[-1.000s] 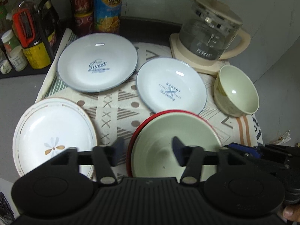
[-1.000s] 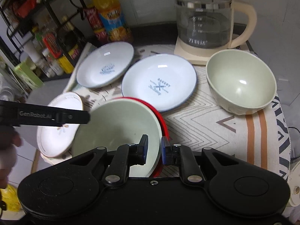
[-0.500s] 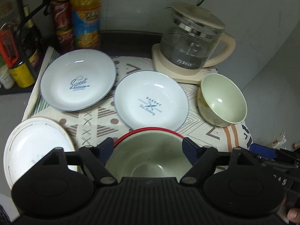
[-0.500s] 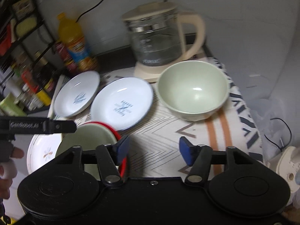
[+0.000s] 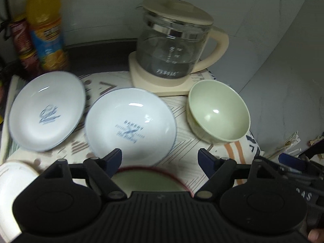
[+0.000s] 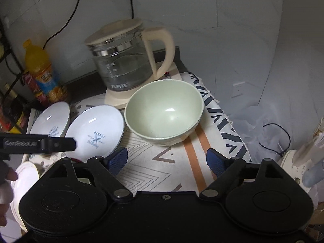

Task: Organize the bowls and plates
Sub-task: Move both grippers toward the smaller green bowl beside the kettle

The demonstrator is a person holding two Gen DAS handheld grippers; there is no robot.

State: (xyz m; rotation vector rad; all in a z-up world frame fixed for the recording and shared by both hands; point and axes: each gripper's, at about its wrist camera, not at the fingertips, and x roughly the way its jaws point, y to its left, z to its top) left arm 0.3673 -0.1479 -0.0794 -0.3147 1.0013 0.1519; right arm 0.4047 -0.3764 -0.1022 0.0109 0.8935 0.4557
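Both sets of jaws were spread wide, holding nothing. The right gripper point(image 6: 167, 159) faced the green bowl point(image 6: 164, 114) sitting by the kettle point(image 6: 129, 60); next move looked like pinching its rim.

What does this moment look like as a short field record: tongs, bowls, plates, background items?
left tongs: open, empty, above the nested bowl
right tongs: open, empty, facing the loose bowl
loose bowl: pale green, upright on the cloth by the kettle
nested bowl: pale green, sitting in a red-rimmed dish, mostly hidden
blue-rimmed plates: "Bakery" plate and "Sweet" plate, side by side
background: orange drink bottle
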